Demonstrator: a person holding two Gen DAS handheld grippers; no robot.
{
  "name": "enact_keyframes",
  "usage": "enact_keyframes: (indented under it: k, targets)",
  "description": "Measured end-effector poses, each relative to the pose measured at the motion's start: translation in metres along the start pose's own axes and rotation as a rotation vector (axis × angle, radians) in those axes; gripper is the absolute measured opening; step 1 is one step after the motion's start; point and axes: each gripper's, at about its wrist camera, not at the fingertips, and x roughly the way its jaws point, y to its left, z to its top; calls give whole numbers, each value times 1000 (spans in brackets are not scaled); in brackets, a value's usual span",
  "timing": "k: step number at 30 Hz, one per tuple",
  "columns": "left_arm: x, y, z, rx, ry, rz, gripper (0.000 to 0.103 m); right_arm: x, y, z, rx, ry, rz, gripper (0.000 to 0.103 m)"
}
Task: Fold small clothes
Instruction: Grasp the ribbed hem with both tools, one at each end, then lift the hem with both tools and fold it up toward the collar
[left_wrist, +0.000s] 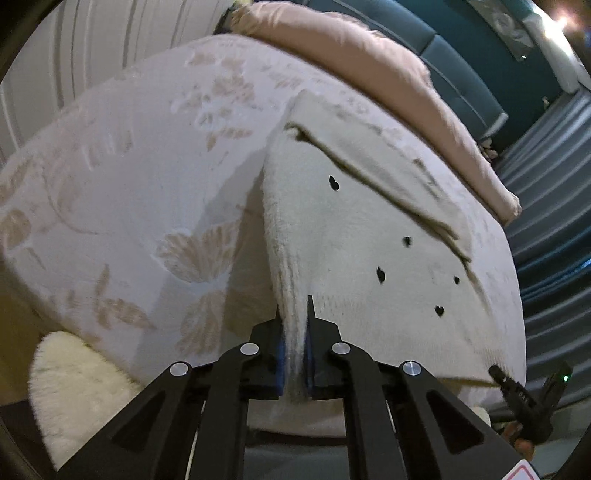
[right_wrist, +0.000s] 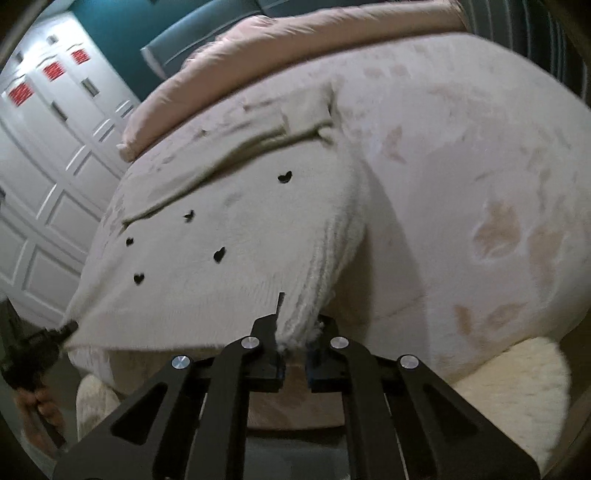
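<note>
both the left gripper (left_wrist: 294, 332) and right gripper (right_wrist: 295, 332) pinch the cream sweater's (left_wrist: 351, 240) near hem corners.

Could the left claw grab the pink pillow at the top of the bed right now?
Probably not. The left claw is shut on a corner of the white sweater, so it is busy, and the pink pillow lies far off, past the whole sweater.

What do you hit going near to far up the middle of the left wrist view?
left gripper shut on the near edge → white garment with small black hearts → its folded-over flap → floral bedspread → pink duvet → teal headboard.
</note>
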Motion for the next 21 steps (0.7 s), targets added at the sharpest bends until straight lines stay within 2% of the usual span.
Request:
enact_keyframes:
  k: [4,8,12,16,21]
  targets:
    - [-27,-8,-13,59,9,-7,5,-31,0,-2,-94,11,-28,5]
    - [-53,-12,-41,146,66,17,5,-49,4,-17,-215,112,-50,5]
    - [-75,-9,-85,208,158,36,5,-61,5,-61,-353,279,-72,5]
    - [-94,-6,-127,224,236,39,5,-83,2,-111,-417,421,-61,5]
    - [-119,-8,-161,216,292,24,5,-112,-4,-144,-396,487,-14,5]
